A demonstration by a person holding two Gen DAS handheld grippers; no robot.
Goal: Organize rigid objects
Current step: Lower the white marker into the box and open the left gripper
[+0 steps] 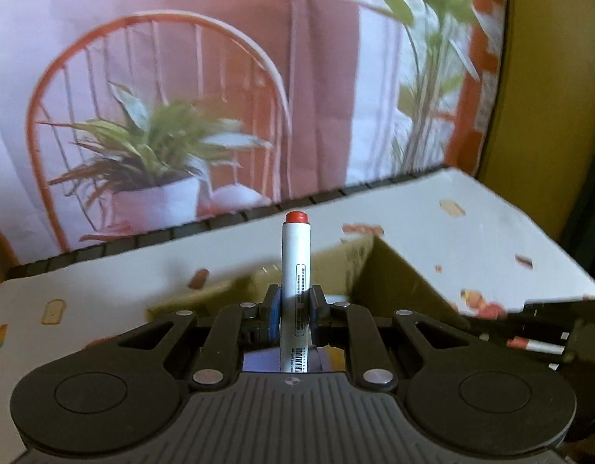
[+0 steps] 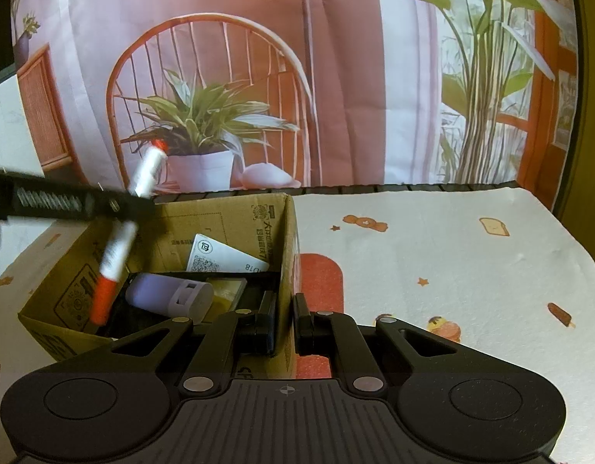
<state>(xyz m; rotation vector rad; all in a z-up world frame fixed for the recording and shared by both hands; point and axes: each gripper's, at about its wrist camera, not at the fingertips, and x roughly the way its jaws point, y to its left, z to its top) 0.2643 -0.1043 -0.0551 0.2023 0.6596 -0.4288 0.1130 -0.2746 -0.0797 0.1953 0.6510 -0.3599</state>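
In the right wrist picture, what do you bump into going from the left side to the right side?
Red-and-white marker held by the left claw → purple tube in the cardboard box → white card → right claw gripping the box's wall → red patch on the tablecloth → burger print → popsicle print.
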